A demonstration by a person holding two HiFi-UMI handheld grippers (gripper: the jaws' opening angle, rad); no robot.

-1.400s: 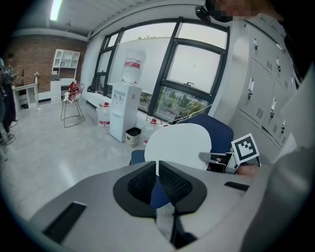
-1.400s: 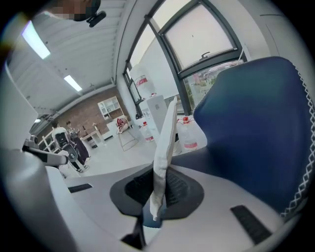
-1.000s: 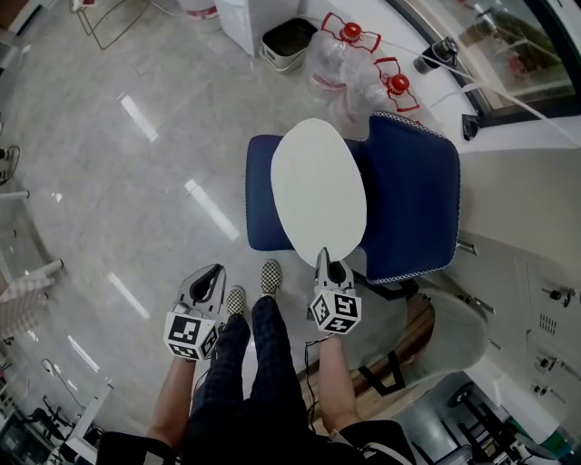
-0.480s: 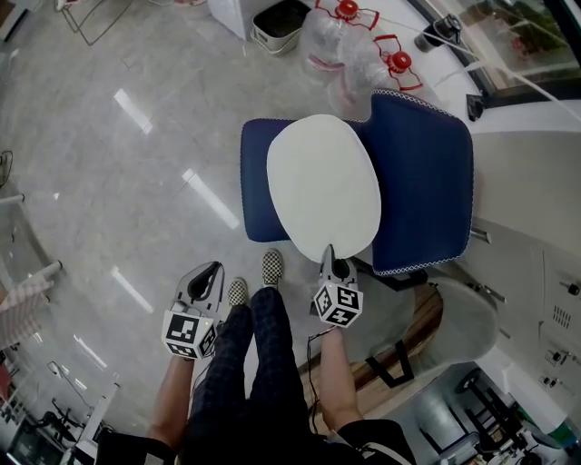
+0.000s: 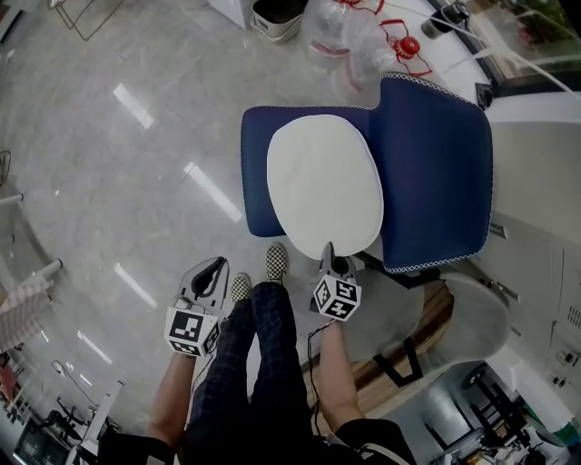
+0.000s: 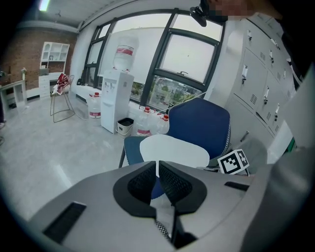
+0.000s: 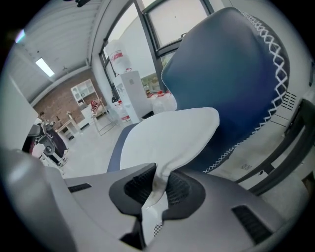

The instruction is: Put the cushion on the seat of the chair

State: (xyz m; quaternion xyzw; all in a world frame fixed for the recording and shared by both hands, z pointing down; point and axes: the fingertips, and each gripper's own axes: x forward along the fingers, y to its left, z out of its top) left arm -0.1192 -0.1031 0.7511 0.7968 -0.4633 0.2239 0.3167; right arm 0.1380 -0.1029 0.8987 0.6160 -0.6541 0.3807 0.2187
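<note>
Centrally, the right gripper (image 5: 329, 249) pinches the white cushion (image 5: 322, 186) by its near edge over the blue chair (image 5: 436, 173); lower left, the left gripper (image 5: 214, 266) is nearly closed, empty.

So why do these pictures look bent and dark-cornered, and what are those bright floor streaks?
Head view: the bright streaks on the glossy floor look like reflected ceiling lights. Left gripper view: a wide-angle lens bows the window frames and blackens the corners; the mosaic patch on top was added afterwards. Right gripper view: same bending, so the chair bulges.
</note>
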